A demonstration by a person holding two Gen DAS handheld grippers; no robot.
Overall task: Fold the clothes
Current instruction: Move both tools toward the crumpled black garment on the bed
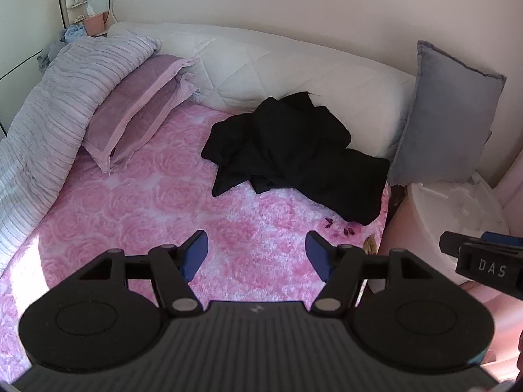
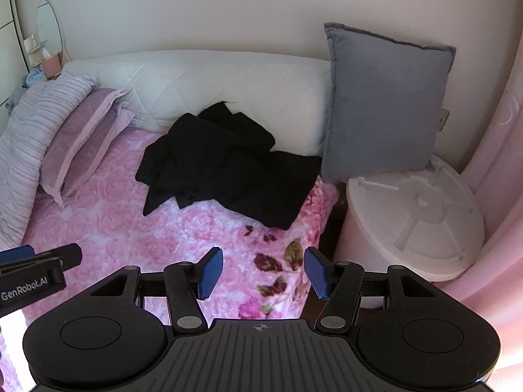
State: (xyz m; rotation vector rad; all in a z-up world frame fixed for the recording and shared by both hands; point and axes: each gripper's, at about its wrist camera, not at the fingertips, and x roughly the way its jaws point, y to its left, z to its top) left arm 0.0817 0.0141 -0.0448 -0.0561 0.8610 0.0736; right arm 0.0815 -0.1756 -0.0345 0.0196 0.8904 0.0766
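Observation:
A crumpled black garment (image 1: 294, 156) (image 2: 228, 163) lies in a heap on the pink rose-patterned bedspread (image 1: 147, 202) (image 2: 114, 215), against the white padded bolster and near the bed's right edge. My left gripper (image 1: 256, 256) hovers over the bedspread well short of the garment, jaws wide apart and nothing between the blue pads. My right gripper (image 2: 263, 272) hangs over the bed's right corner, also open and empty, short of the heap. Each gripper shows at the edge of the other's view.
A mauve pillow (image 1: 130, 111) and a striped grey quilt (image 1: 49, 104) take up the left of the bed. A grey cushion (image 2: 385, 104) leans on the wall at the right, above a white round stool or bin (image 2: 415, 215). A pink curtain (image 2: 497, 196) hangs far right.

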